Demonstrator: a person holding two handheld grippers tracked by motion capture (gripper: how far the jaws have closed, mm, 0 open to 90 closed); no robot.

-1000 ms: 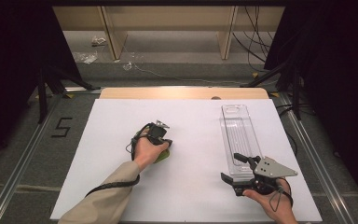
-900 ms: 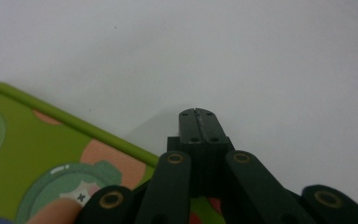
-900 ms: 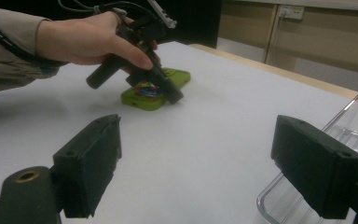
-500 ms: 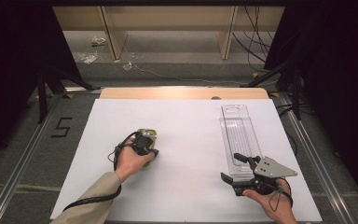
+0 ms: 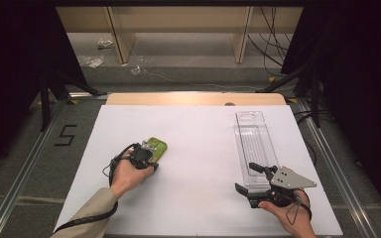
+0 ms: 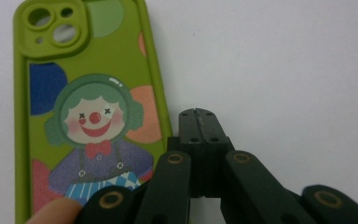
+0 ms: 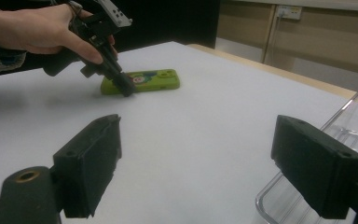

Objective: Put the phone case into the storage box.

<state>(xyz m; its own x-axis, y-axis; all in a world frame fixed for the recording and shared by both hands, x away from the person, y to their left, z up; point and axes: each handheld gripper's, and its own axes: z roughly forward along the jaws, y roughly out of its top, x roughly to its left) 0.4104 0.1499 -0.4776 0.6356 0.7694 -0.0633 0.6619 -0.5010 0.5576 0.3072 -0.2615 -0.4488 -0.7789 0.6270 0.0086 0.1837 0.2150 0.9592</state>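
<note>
Green silicone phone case with clown print (image 5: pixel 155 148) lies flat on white table (image 5: pixel 198 148), not gripped. Left tongs (image 6: pixel 199 116) closed, empty, just beside case's edge. Right tongs (image 7: pixel 200 154) open, well apart from case, at clear plastic tray (image 5: pixel 254 146). Pickup not yet done.
</note>
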